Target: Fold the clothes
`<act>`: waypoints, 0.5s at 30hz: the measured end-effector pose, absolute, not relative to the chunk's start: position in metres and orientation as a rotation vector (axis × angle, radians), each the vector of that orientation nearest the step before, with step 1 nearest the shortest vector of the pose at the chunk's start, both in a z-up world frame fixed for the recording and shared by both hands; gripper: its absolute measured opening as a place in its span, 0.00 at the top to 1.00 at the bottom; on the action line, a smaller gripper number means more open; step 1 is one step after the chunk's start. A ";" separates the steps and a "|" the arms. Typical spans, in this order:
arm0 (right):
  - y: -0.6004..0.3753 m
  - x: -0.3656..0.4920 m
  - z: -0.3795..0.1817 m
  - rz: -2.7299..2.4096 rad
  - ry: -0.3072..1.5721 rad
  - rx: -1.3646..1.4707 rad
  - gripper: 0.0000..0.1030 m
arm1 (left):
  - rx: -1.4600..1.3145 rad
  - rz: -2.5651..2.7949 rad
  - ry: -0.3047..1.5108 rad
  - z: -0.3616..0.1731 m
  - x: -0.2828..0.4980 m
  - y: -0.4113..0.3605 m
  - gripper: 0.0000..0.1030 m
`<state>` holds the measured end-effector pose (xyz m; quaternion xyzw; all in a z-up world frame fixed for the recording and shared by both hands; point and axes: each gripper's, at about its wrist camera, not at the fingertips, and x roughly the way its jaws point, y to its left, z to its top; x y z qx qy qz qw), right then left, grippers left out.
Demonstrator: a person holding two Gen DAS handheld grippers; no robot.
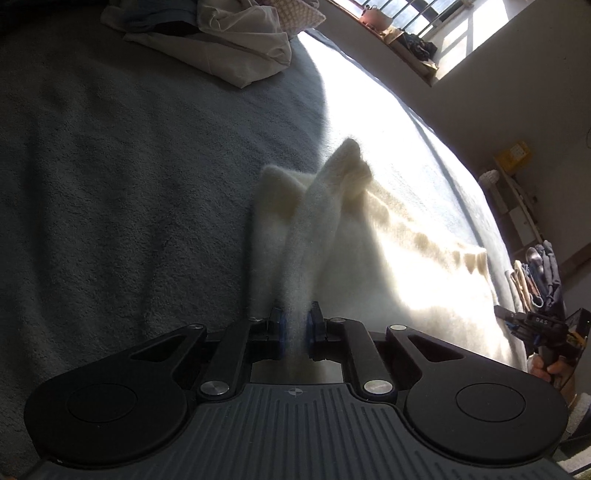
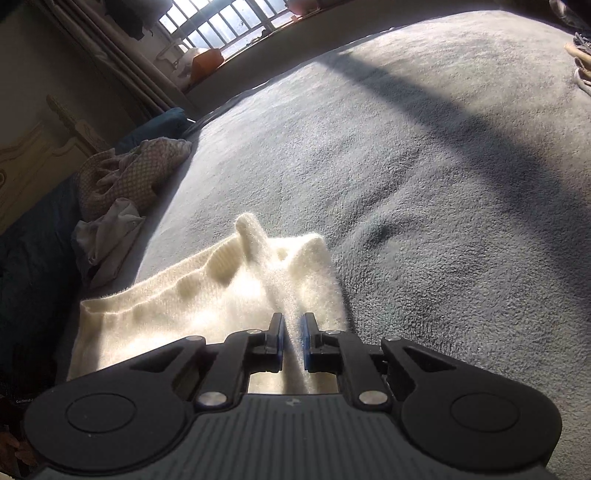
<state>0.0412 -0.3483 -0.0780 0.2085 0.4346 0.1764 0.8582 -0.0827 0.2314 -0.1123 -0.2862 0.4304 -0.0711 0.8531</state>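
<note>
A cream fuzzy knit garment (image 1: 354,251) lies on a grey blanket-covered bed (image 1: 129,184). My left gripper (image 1: 294,321) is shut on a pinched ridge of the garment that rises toward its far corner. In the right wrist view the same garment (image 2: 207,295) spreads to the left with its ribbed edge showing. My right gripper (image 2: 293,328) is shut on another pinched fold of it near its right corner. The right gripper also shows at the far right of the left wrist view (image 1: 535,325), held in a hand.
A pile of white and pale clothes (image 1: 221,40) lies at the far edge of the bed. More crumpled clothes (image 2: 125,184) lie along the bed's left edge by a dark blue cover. A barred window (image 2: 221,26) and a sill lie beyond. Bright sun falls across the bed (image 2: 443,184).
</note>
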 end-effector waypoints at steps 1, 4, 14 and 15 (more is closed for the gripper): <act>-0.350 0.040 -0.079 0.370 0.910 0.445 0.90 | -0.590 -0.162 0.900 -0.111 -0.081 0.230 0.91; -0.351 0.036 -0.076 0.372 0.903 0.427 0.90 | -0.566 -0.178 0.901 -0.107 -0.078 0.230 0.88; -0.325 0.047 -0.026 0.428 0.865 0.164 0.82 | -0.405 -0.171 0.778 -0.075 -0.051 0.233 0.58; -0.313 0.050 -0.020 0.466 0.859 0.117 0.82 | -0.386 -0.179 0.772 -0.074 -0.044 0.229 0.57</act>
